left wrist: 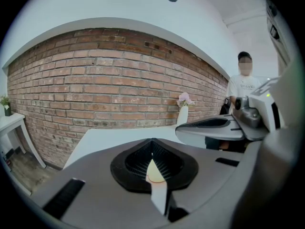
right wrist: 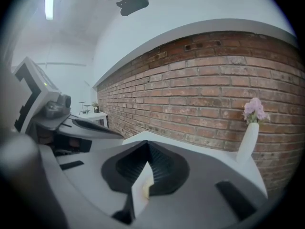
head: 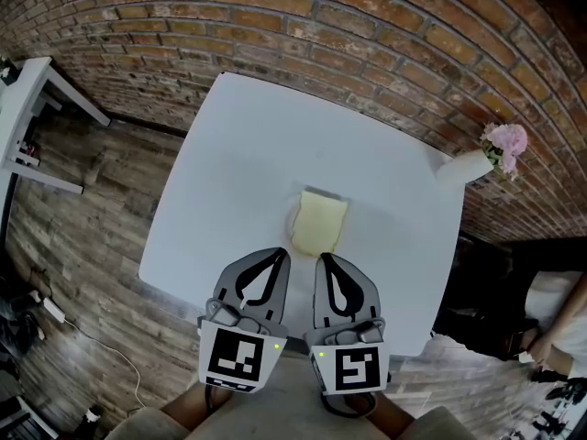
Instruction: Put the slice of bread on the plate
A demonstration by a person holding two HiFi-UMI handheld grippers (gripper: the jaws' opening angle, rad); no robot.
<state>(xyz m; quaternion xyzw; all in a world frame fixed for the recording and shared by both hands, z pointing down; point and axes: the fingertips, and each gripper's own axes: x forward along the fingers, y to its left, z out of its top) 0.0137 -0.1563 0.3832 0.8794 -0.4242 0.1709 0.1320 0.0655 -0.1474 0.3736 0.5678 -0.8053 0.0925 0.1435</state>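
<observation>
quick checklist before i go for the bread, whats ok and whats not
1. Bread lying flat on the table, in view: ok.
2. Plate in sight: not ok, no view shows one.
3. Left gripper open for a grab: not ok, jaws together.
4. Right gripper open: not ok, jaws together.
5. Way to the bread free: ok, vase stands off at the table's corner.

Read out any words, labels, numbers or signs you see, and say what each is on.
No readable words, brands or numbers.
Cube of the left gripper: black-and-white square marker, a pattern, no text.
Cube of the right gripper: the same kind of marker.
Shirt of the person by the wall: faint print, too blurred to read.
</observation>
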